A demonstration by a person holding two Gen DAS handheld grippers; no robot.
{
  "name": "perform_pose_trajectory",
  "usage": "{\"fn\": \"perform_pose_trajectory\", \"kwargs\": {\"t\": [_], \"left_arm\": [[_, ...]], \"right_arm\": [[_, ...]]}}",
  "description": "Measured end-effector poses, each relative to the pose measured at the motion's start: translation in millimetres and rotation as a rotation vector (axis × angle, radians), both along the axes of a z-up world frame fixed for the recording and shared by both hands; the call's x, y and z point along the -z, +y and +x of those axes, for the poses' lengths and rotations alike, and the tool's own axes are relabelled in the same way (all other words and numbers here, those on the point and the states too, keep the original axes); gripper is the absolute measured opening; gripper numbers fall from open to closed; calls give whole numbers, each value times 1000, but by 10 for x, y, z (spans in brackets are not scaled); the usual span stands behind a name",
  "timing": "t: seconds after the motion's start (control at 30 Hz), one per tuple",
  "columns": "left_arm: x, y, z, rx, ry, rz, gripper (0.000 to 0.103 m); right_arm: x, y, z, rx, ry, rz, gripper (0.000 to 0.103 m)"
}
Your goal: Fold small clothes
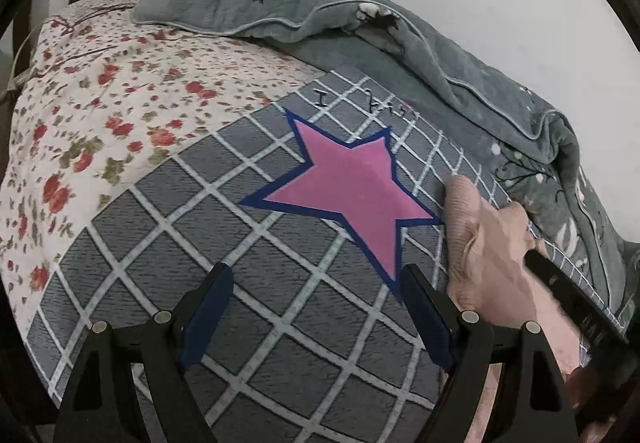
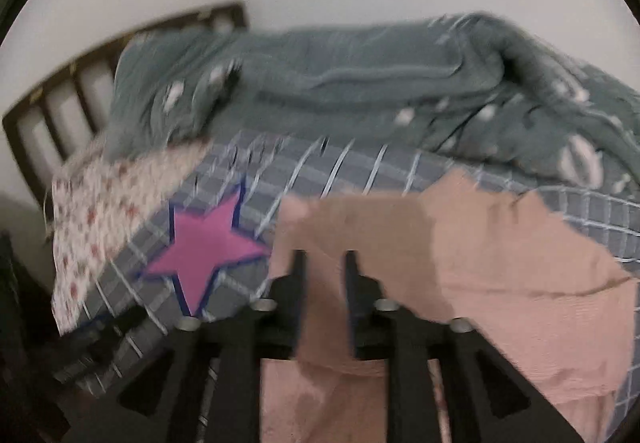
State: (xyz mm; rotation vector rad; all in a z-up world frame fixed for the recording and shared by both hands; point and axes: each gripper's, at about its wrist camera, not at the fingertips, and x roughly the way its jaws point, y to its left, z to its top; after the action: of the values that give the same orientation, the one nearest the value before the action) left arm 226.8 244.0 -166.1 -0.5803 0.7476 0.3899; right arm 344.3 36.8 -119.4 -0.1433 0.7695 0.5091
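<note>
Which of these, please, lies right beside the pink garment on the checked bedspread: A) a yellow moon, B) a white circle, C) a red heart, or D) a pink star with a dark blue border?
D: both wrist views show the pink star with a dark blue border on the checked bedspread, with the pink garment lying just to its right.

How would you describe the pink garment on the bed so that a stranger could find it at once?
Start from the bed's grey checked blanket with the big pink star. Just right of the star lies the pink garment, spread flat, in front of the teal quilt. It is the only plain salmon-pink cloth there, without any pattern.
</note>
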Motion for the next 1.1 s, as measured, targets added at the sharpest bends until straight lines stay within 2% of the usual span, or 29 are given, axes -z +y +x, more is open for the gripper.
{"fn": "perform_pose_trajectory", "kwargs": {"t": [0.13,0.23,0.33,0.43,0.53,0.63,0.77,0.93,0.97,1.03,1.07,1.1], "left_arm": [[-51,-204,92,65,-6,41,84],[-113,-365,154,118,-34,46,84],[-162,-550,249,176,-61,34,84],[-181,-779,371,225,-69,59,84],[-170,-963,484,240,-62,105,83],[-130,-1038,573,260,-56,100,82],[-86,-1012,641,251,-55,39,76],[-51,-1001,691,204,-35,48,76],[-36,-994,707,194,-24,45,74],[10,-969,734,174,7,45,69],[25,-959,739,169,13,46,60],[47,-950,755,169,18,47,54]], "right_arm": [[-86,-353,-178,22,-50,-33,44],[-214,-865,-275,71,-81,-57,45],[-239,-1377,-355,128,-109,-98,54],[-207,-1916,-409,196,-105,-126,58],[-60,-2382,-346,273,-40,-85,58],[118,-2622,-284,294,28,-73,58],[234,-2723,-314,288,12,-167,58],[408,-2801,-101,305,124,-146,58],[409,-2816,-88,311,125,-138,57],[381,-2860,-74,338,109,-116,46],[372,-2886,-70,342,107,-102,35],[356,-2948,-68,346,103,-66,29]]}}
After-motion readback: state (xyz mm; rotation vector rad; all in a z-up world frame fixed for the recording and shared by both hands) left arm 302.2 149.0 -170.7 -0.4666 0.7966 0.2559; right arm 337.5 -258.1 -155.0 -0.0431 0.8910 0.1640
